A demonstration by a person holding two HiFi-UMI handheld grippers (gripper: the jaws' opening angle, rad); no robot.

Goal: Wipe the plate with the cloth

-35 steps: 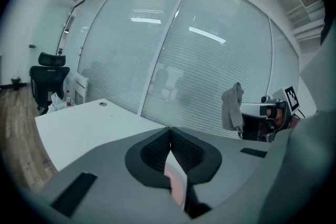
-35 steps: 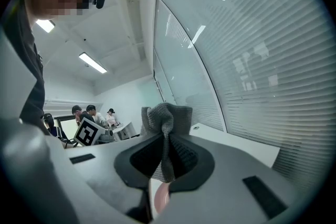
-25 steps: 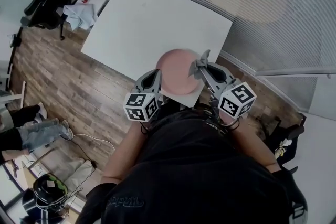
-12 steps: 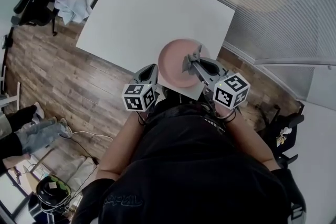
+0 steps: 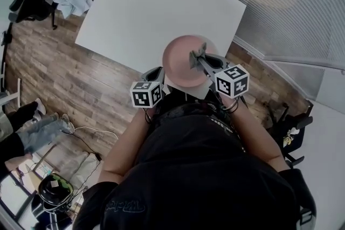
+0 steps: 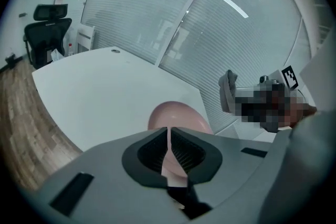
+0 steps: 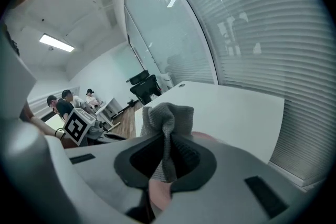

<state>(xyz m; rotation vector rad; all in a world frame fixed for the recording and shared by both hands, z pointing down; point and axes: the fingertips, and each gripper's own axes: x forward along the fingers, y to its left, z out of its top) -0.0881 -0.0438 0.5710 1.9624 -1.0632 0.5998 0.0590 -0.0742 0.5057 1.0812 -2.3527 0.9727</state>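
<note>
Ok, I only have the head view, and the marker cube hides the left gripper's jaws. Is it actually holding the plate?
Observer: Yes. In the left gripper view the left gripper is shut on the near rim of the pink plate.
Operator: And is the cloth on the plate yet? From above they overlap.
Observer: It seems not. The right gripper is shut on the grey cloth, and the left gripper view shows that cloth off to the plate's side with a gap between them.
</note>
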